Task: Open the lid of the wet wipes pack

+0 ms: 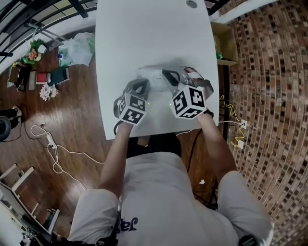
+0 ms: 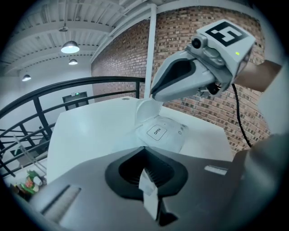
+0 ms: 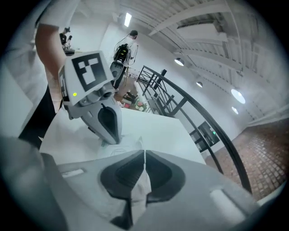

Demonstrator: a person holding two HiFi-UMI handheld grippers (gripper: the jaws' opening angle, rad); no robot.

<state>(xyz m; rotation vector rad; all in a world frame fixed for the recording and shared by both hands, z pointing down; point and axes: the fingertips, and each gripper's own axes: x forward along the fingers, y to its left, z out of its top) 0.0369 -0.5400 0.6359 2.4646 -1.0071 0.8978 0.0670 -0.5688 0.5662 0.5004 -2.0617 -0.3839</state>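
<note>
The wet wipes pack point(image 1: 155, 77) lies on the white table point(image 1: 144, 33), white with an "OPEN" label point(image 2: 157, 131) on top. My left gripper point(image 1: 141, 85) is shut on the near edge of the pack, and a white strip of wrapper point(image 2: 149, 194) shows between its jaws. My right gripper point(image 1: 169, 75) is shut on the white lid point(image 2: 146, 112), which stands lifted off the pack at its far side. In the right gripper view the lid point(image 3: 141, 185) is pinched between the jaws, and the left gripper point(image 3: 110, 140) presses down on the pack just ahead.
A round cable hole point(image 1: 191, 4) is at the table's far end. A wooden shelf point(image 1: 226, 43) stands to the right by the brick wall. Bags, books and flowers point(image 1: 48, 91) lie on the wood floor to the left, past a black railing point(image 2: 67, 88).
</note>
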